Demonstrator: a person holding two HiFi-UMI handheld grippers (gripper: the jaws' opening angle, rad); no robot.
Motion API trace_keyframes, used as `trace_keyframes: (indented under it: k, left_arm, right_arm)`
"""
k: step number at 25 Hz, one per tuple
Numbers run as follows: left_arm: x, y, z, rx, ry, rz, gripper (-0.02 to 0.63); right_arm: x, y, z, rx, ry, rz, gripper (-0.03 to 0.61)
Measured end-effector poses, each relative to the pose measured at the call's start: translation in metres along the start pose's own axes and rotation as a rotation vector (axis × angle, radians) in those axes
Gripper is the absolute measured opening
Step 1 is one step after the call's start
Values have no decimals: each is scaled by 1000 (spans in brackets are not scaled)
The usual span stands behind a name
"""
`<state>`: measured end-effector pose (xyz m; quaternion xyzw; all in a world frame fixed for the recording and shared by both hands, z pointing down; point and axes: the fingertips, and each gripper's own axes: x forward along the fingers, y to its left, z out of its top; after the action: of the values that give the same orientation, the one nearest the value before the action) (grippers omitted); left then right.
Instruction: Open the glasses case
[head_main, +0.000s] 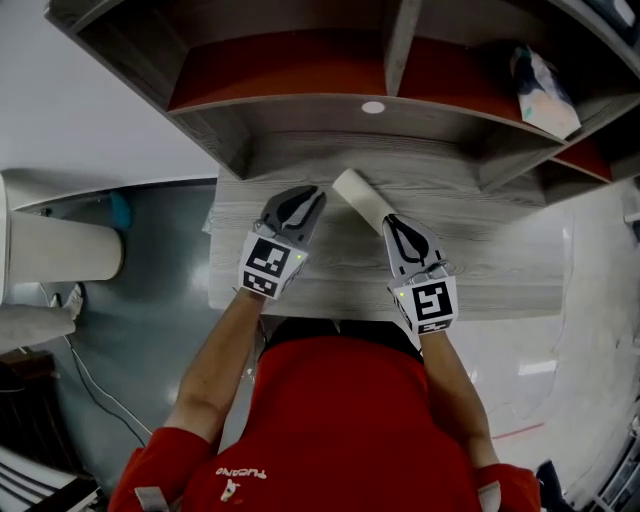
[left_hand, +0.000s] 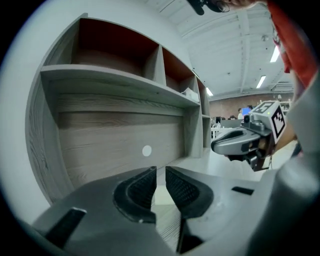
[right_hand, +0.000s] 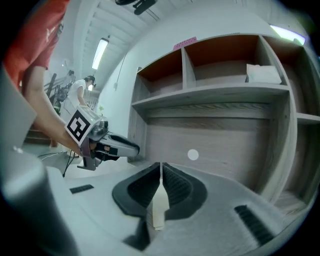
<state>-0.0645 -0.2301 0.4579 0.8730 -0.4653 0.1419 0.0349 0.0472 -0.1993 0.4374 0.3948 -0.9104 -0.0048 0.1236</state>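
Observation:
A cream glasses case (head_main: 358, 197) lies slantwise on the grey wooden desk (head_main: 500, 260), shut, between my two grippers. My left gripper (head_main: 316, 192) is just left of the case's far end. Its jaws (left_hand: 160, 170) stand a narrow slit apart with nothing between them. My right gripper (head_main: 388, 220) is at the case's near end with its jaw tips together (right_hand: 161, 165). The case (right_hand: 158, 210) shows as a pale strip beneath these jaws; I cannot tell whether they touch it. Each gripper view shows the other gripper, the right gripper (left_hand: 216, 146) and the left gripper (right_hand: 135, 149), hovering over the desk.
A shelf unit (head_main: 300, 100) with red-backed compartments overhangs the back of the desk. A pale packet (head_main: 540, 90) lies in its right compartment. A white round cap (head_main: 373, 107) sits on the back panel. A white cylinder (head_main: 60, 255) stands on the floor left of the desk.

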Motion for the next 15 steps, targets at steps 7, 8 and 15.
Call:
trace_keyframes:
  k: [7, 8, 15]
  left_arm:
    - [31, 10, -40, -7, 123, -74, 110]
    - [35, 11, -47, -11, 145, -90, 118]
    - [65, 10, -89, -5, 302, -210, 150]
  right_arm:
    - [31, -8, -34, 17, 116, -3, 101]
    - [35, -7, -40, 17, 140, -2, 121]
    - [50, -3, -87, -29, 312, 17, 246]
